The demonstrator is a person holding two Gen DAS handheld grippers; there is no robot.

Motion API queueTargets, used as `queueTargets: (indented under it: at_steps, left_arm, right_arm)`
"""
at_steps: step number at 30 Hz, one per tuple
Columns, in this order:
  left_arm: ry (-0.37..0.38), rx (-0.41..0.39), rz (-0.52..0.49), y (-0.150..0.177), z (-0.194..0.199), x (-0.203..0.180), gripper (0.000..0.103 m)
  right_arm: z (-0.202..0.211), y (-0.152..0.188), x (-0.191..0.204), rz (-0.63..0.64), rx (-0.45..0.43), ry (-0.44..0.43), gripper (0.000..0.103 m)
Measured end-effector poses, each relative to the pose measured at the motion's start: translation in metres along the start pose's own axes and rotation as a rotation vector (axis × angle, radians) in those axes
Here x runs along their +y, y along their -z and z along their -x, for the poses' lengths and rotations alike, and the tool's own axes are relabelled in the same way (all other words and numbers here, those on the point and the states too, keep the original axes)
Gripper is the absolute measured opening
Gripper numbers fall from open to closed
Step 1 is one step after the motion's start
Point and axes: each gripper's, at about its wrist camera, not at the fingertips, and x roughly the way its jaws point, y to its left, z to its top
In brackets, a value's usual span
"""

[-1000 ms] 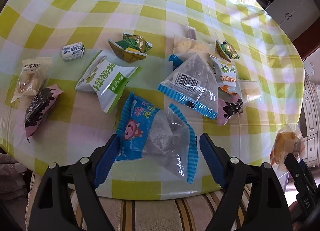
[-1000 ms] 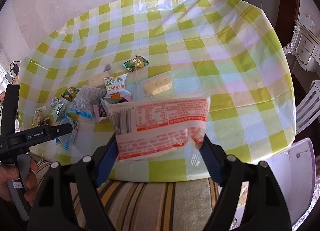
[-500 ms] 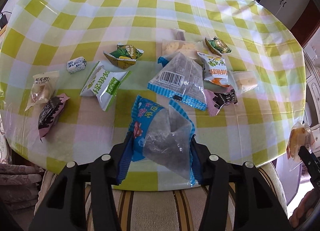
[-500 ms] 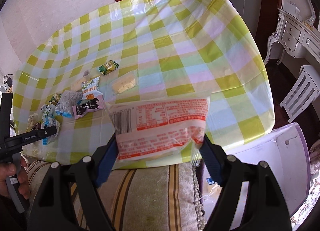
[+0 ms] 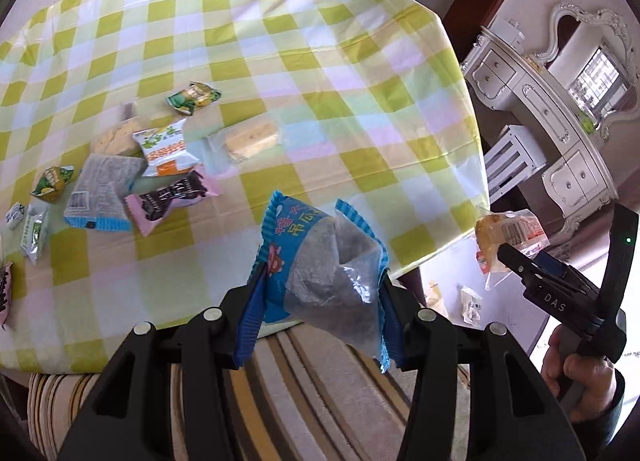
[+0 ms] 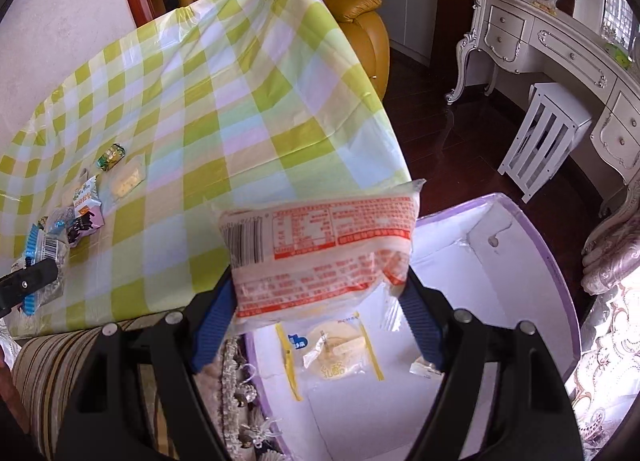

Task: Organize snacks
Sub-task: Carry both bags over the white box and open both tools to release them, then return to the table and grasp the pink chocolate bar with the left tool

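Note:
My left gripper [image 5: 320,301] is shut on a blue-edged clear snack bag [image 5: 320,261] and holds it in the air over the near table edge. My right gripper [image 6: 316,293] is shut on an orange-printed bread packet [image 6: 320,245] held above a white box with a purple rim [image 6: 536,229] on the floor. The right gripper and its packet also show in the left wrist view [image 5: 508,237]. Several small snack packets [image 5: 160,165] lie on the checked tablecloth [image 5: 280,61] at the left.
The box holds a yellow-striped pastry packet [image 6: 332,357] and a small wrapper [image 6: 424,369]. A striped cushion [image 5: 300,401] lies below the table edge. A white stool [image 6: 544,133], a carved white dresser [image 6: 560,45] and a yellow armchair [image 6: 352,1] stand around.
Both grippers swung right and up with their packets. The left one lifted the blue bag off the table. The right one moved from the table edge to above the box.

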Motion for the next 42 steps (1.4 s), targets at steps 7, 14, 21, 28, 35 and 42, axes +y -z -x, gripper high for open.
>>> queueTargets:
  at_steps: [7, 14, 21, 28, 35, 42]
  left_arm:
    - [0.144, 0.132, -0.177, 0.005, -0.055, -0.101, 0.049]
    - [0.214, 0.255, -0.271, 0.019, -0.092, -0.154, 0.050]
    - [0.281, 0.329, -0.267, 0.021, -0.113, -0.165, 0.065]
    - [0.295, 0.293, -0.224, 0.017, -0.103, -0.152, 0.069]
    - [0.248, 0.193, -0.163, 0.002, -0.077, -0.110, 0.070]
    - [0.129, 0.060, -0.048, -0.011, -0.042, -0.037, 0.070]
  right_arm:
    - [-0.012, 0.020, -0.062, -0.089, 0.034, 0.080, 0.077]
    - [-0.027, 0.038, -0.103, -0.156, 0.083, 0.142, 0.078]
    - [-0.034, 0.048, -0.122, -0.217, 0.115, 0.177, 0.081]
    - [-0.032, 0.046, -0.120, -0.239, 0.115, 0.170, 0.085]
    - [-0.014, 0.029, -0.097, -0.206, 0.066, 0.154, 0.090]
    - [-0.003, 0.012, -0.051, -0.152, 0.036, 0.110, 0.090]
